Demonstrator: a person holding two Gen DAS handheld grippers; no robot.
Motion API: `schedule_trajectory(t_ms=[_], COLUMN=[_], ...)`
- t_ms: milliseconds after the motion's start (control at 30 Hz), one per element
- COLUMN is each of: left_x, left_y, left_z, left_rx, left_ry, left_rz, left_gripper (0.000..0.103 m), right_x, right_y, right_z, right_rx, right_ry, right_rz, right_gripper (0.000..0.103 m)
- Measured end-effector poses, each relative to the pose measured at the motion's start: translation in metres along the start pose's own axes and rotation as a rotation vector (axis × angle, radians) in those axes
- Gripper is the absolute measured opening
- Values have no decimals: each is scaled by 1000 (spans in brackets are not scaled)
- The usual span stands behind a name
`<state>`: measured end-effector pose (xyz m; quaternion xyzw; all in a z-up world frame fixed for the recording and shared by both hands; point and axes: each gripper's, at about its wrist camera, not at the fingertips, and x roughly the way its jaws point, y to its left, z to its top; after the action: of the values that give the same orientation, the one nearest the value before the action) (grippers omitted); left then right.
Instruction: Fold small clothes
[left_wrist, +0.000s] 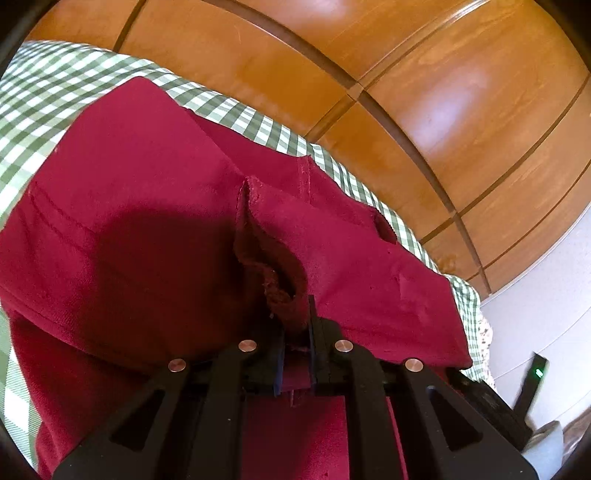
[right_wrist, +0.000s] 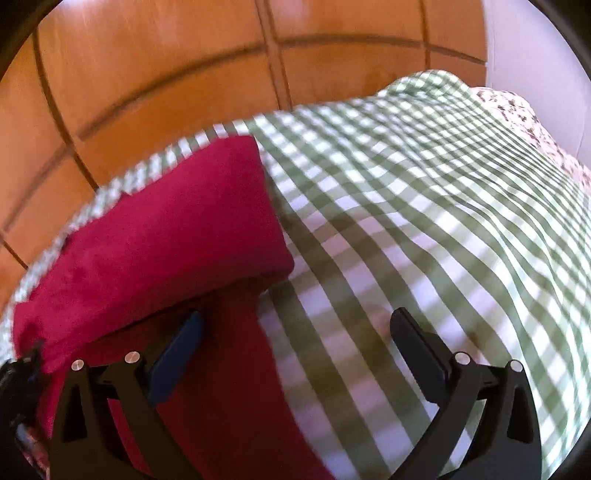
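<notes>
One red garment, seemingly folded; two grippers, left gripper clamping it.

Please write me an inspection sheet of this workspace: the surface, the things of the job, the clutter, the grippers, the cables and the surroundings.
Surface: green checked cloth, covering the work area.
Job's things: red garment, partly folded, lying on the cloth.
Clutter: flowered fabric at the far edge; dark device with a green light beside the cloth.
Grippers: left gripper shut on a bunched edge of the garment; right gripper open, holding nothing.
Cables: nothing seen.
Surroundings: wooden panelled doors; pale wall.
</notes>
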<state>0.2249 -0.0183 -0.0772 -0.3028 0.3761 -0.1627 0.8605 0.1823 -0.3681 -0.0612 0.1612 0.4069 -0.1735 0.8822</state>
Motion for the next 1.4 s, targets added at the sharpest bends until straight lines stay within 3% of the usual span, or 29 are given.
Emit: schedule_trajectory(t_ms=[133,200,333,367,433,500,567,667,833,933,1033,1100,1267,1400], left_x=[1,4,5,3,-4,-11,-14,-11,-2,4,9,13,13,8], left_y=[-1,-3,-2,-2,-3,-9,-14,-15,-21,-24,-29,-33,-32,-33], left_z=[0,-1,0,0,-2,-4,-6,-5,-5,-5,-7,-7,-7,-7], left_rx=[12,28,27,22,29,62,91,101,133,154,191,223,225,223], left_ry=[8,14,10,2,-21,-58,-71,-66,-35,-18,-6,5,3,-7], left_rz=[14,28,17,6,-29,-42,-32,-12,57,93,126,149,137,120], left_gripper=[9,9,10,13,30,61,68,68,68,69,72,77,78,83], right_x=[-2,9,3,1,-6,-23,-46,-64,-18,11,23,20,-34,-82], right_y=[-27,-43,-31,-31,-30,-30,-30,-18,17,-1,-27,-27,-45,-51], right_z=[9,4,2,0,-3,-15,-23,-13,19,19,19,19,4,-35], right_rx=[142,233,168,161,124,67,62,25,-105,-47,72,66,127,93], right_ry=[-70,-35,-52,-45,-24,-36,-132,-249,-160,-62,-10,-17,-71,-12], right_rz=[-115,-86,-135,-139,-143,-137,-99,-25,-96,-216,-169,-153,9,231], right_gripper=[99,100,100,100,101,101,101,101,101,101,101,101,101,101])
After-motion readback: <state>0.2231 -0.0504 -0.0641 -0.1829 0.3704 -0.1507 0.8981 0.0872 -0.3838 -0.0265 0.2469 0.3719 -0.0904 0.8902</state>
